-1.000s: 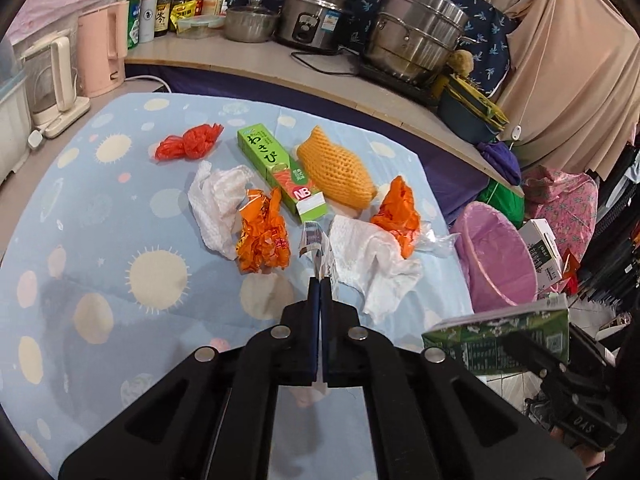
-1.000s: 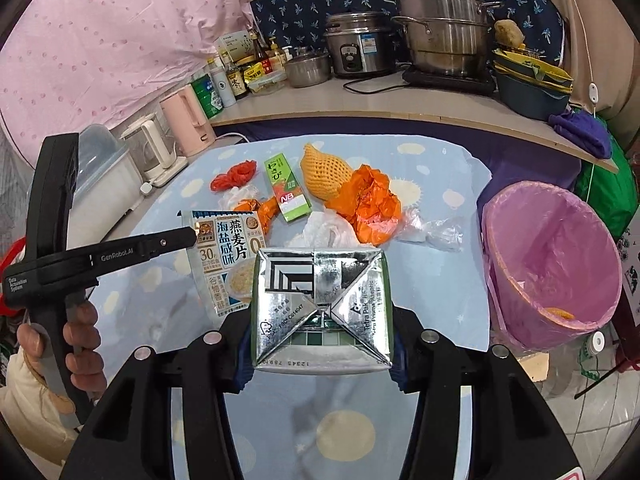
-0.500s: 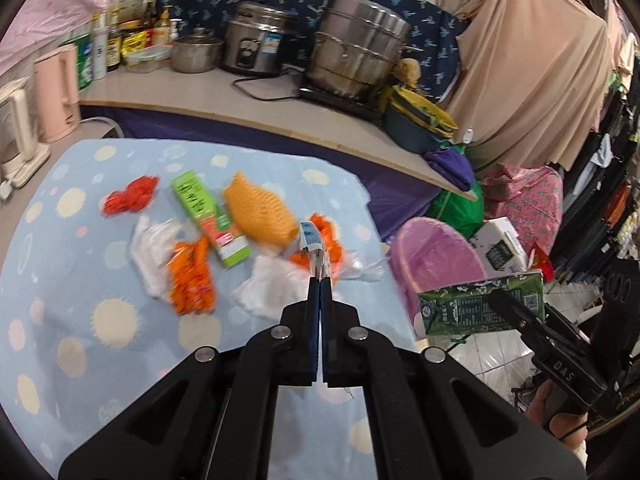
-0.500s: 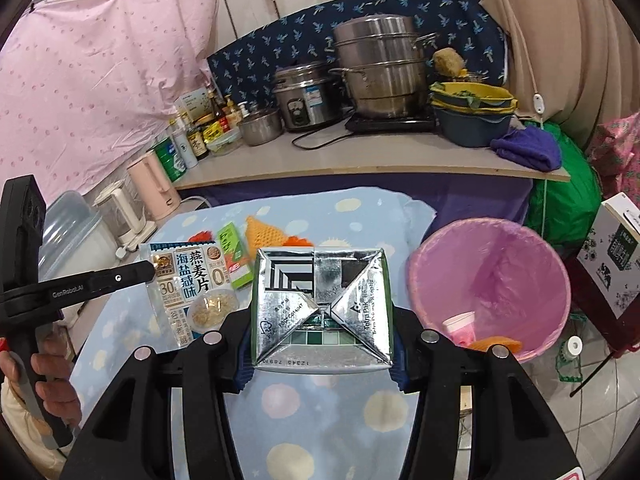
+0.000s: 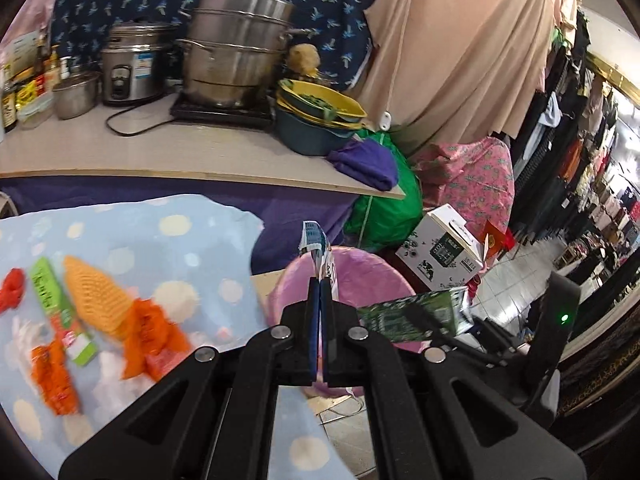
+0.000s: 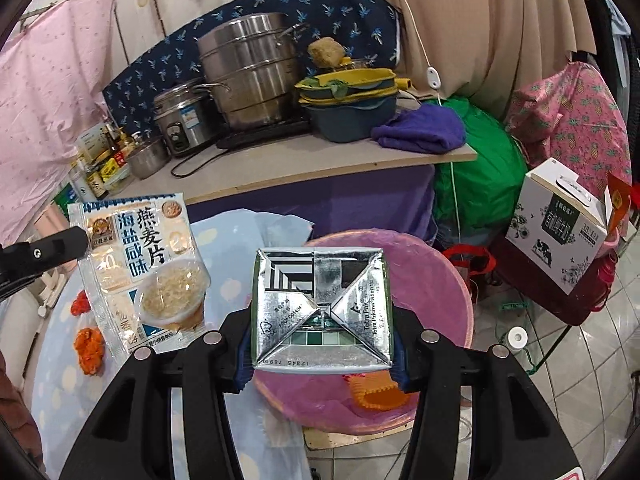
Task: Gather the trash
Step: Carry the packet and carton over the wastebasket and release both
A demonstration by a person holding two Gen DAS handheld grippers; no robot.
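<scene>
- The left gripper point(image 5: 320, 280) had its jaws pressed together on the edge of a flat oatmeal packet point(image 6: 140, 264), which stuck up edge-on past the fingertips in its own view
- The right gripper point(image 6: 322, 364) had its jaws partway apart and clamped on the two sides of a drink carton point(image 6: 320, 308), whose folded silver end faced the camera
- Straight beyond both pairs of jaws stood the bin point(image 6: 432, 280), lined with a pink bag; the carton hung over its near rim and the packet was to the left of the carton, over the table edge
- Inside the bin, just below the carton, lay an orange scrap point(image 6: 374, 394)
- Left of the left jaws, on the blue spotted cloth point(image 5: 180, 232), lay a yellow foam net point(image 5: 96, 296), a green box point(image 5: 60, 312), orange wrappers point(image 5: 148, 336) and a red scrap point(image 5: 12, 288), all blurred
- Far beyond the jaws a counter point(image 5: 140, 152) carried a steel steamer pot point(image 5: 236, 48) and a rice cooker point(image 5: 128, 64)
- Right of the bin sat a white printed box point(image 6: 560, 224) on the floor
</scene>
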